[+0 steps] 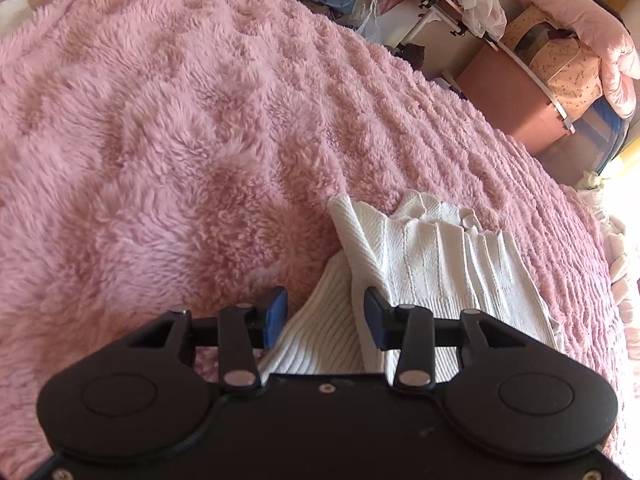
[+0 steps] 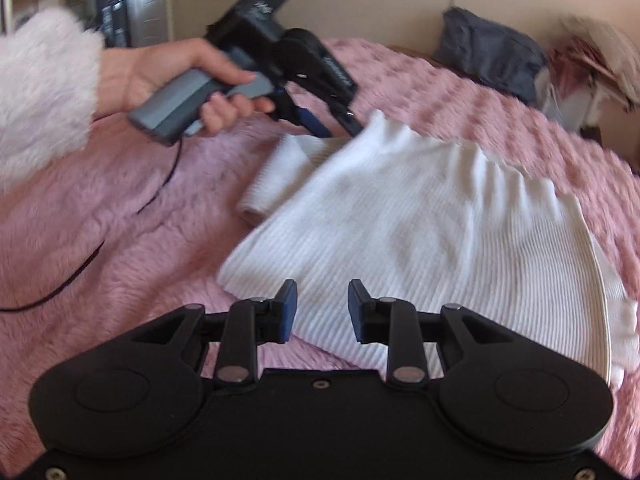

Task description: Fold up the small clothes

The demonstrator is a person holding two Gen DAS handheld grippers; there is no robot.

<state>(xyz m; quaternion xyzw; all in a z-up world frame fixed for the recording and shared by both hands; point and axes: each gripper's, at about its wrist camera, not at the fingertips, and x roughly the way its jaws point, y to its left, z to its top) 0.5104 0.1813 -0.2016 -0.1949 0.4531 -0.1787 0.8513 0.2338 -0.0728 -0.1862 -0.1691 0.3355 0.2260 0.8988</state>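
A white ribbed knit garment (image 2: 420,220) lies partly folded on a fluffy pink blanket (image 2: 120,220), with a sleeve (image 2: 280,168) sticking out at its far left. My right gripper (image 2: 323,308) hovers over the garment's near edge, its blue pads apart and nothing pinched between them. My left gripper (image 1: 325,316) stands open over the same garment (image 1: 432,256); ribbed cloth lies below and between its pads without being squeezed. In the right wrist view a hand (image 2: 192,76) holds the left gripper (image 2: 338,126) at the garment's far corner.
A black cable (image 2: 80,268) trails across the blanket on the left. A grey cushion (image 2: 488,60) sits at the bed's far side. Beyond the bed edge stand a pink storage box (image 1: 508,96) and piled bedding (image 1: 580,20). A fluffy white sleeve (image 2: 40,92) fills the left.
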